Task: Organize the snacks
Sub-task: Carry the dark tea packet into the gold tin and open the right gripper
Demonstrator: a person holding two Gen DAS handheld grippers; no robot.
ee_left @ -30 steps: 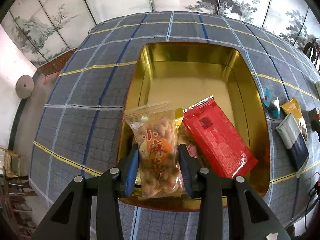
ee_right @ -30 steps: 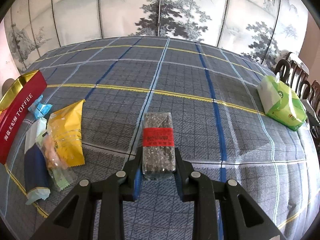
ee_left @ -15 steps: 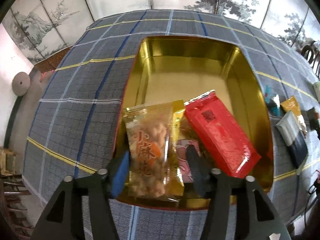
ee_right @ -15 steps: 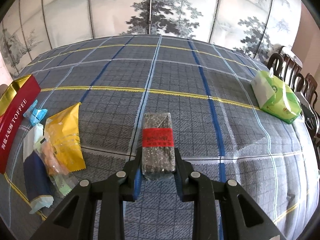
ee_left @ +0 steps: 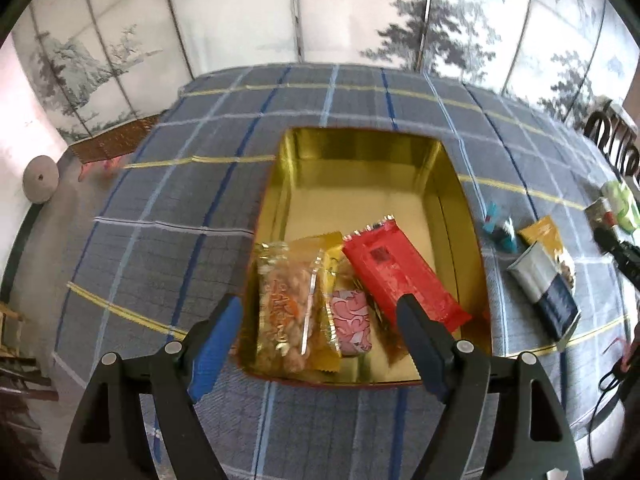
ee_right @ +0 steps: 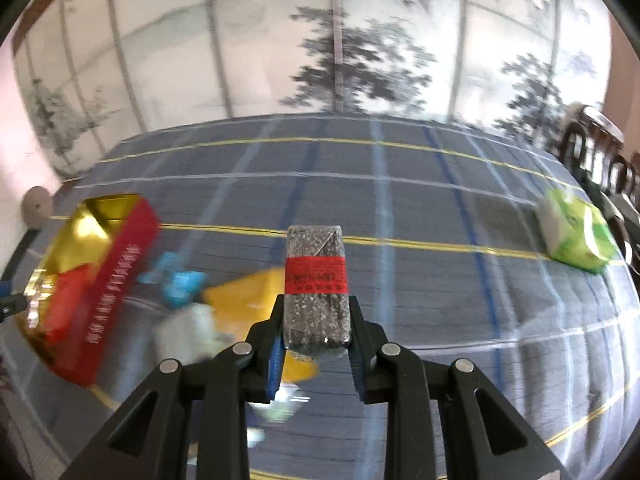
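The clear plastic bag of pale fried twists (ee_left: 285,307) lying in my gold-lined tin carries orange Chinese characters down its front, but blur keeps me from reading them with confidence. The long red foil packet (ee_left: 400,276) beside it has a small dark square panel near its top; whatever is printed there is too small to make out. On the red outer wall of the tin (ee_right: 116,280), pale lettering runs lengthwise, smeared beyond reading. The dark speckled bar in clear wrap (ee_right: 316,292) wears a red paper band (ee_right: 316,275) with a dark printed line that seems to begin 202; the rest is illegible.
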